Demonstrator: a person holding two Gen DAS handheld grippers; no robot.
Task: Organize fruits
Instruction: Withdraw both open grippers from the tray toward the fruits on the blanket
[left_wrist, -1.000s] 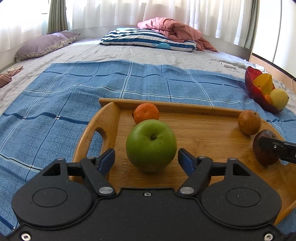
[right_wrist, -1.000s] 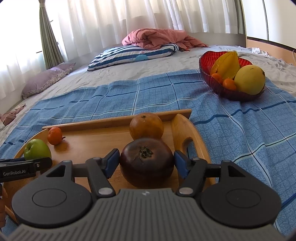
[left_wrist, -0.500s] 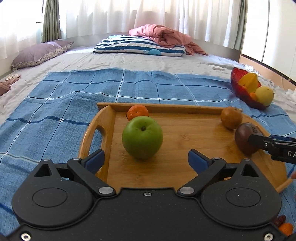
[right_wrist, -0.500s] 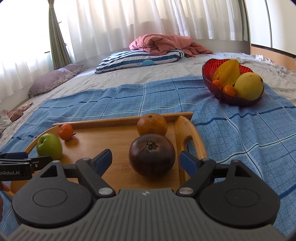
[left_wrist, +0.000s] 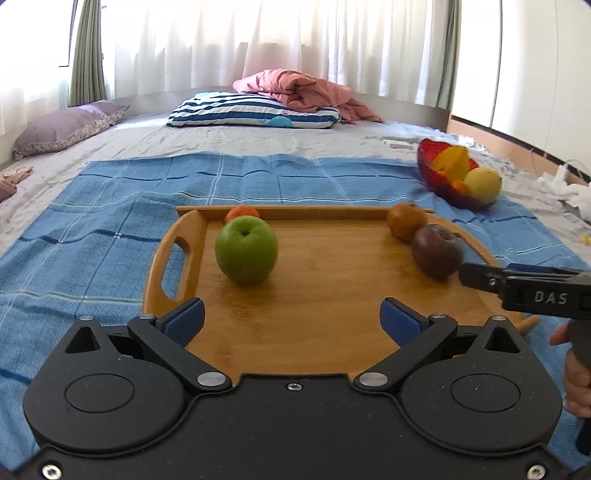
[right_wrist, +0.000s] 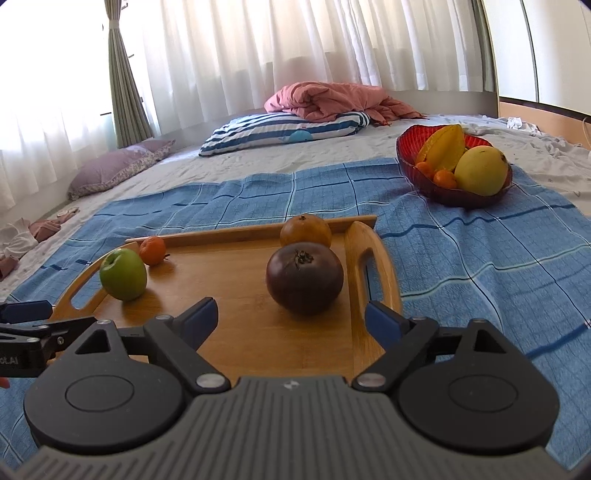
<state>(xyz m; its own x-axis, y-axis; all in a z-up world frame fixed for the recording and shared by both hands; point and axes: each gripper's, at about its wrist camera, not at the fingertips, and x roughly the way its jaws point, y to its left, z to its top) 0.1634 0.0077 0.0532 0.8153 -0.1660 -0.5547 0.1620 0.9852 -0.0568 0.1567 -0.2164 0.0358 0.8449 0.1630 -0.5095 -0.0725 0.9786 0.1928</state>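
A wooden tray (left_wrist: 332, 314) (right_wrist: 243, 332) lies on a blue checked cloth. On it sit a green apple (left_wrist: 246, 253) (right_wrist: 123, 274), a small orange mandarin (left_wrist: 242, 213) (right_wrist: 153, 250), a brownish-orange fruit (left_wrist: 406, 220) (right_wrist: 306, 229) and a dark purple fruit (left_wrist: 437, 251) (right_wrist: 304, 278). My left gripper (left_wrist: 291, 317) is open and empty, back from the apple. My right gripper (right_wrist: 291, 317) is open and empty, back from the purple fruit; it also shows in the left wrist view (left_wrist: 532, 291).
A red glass bowl (left_wrist: 430, 173) (right_wrist: 436, 192) with a starfruit, a yellow fruit and small oranges stands on the cloth to the right of the tray. A striped pillow (right_wrist: 284, 129), a pink blanket and a purple pillow lie at the back of the bed.
Both grippers have opened wider and drawn back. The apple and the purple fruit, which sat between the fingers, now stand free on the tray.
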